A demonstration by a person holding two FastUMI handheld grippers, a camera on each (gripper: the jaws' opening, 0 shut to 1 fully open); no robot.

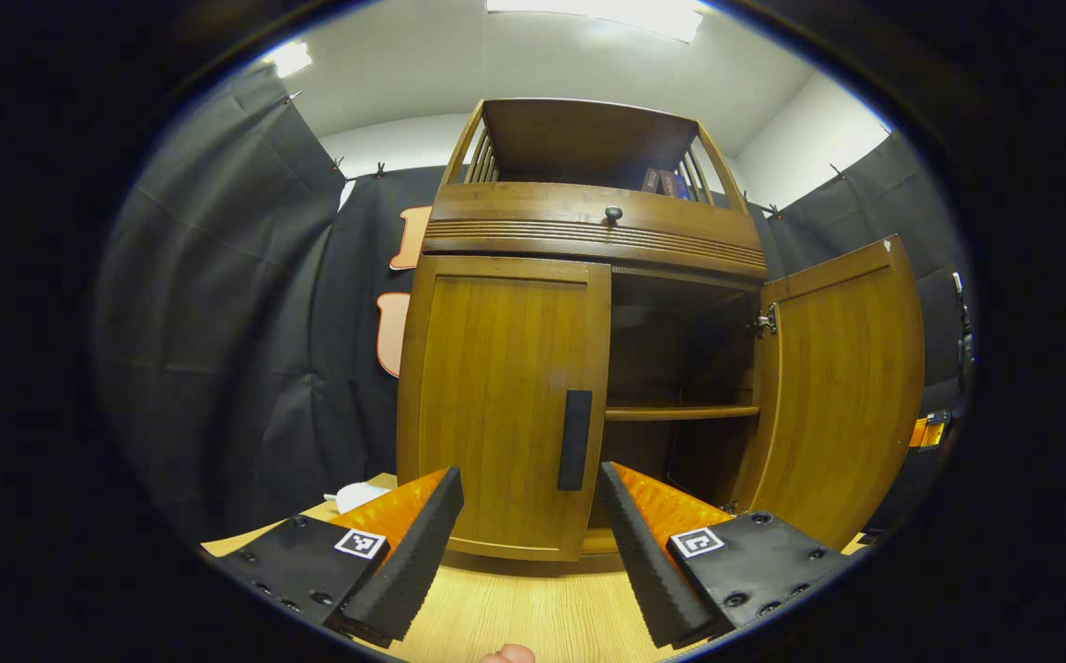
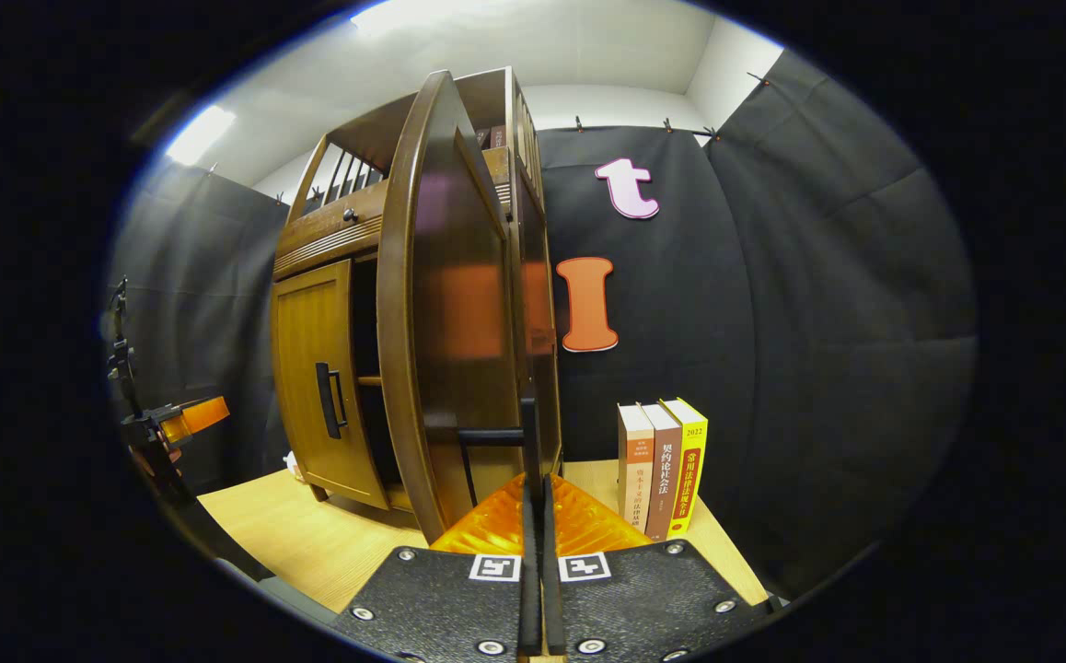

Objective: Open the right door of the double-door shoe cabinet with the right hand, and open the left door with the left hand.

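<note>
With the right door (image 1: 841, 387) open, the left gripper (image 1: 528, 543), jaws spread, should straddle the left door's handle (image 1: 575, 439) squarely before pinching.

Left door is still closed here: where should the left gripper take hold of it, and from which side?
Grip the vertical dark handle near the left door's inner edge, coming straight from the front. The left gripper is open, and its jaws already straddle the upright bar.
</note>
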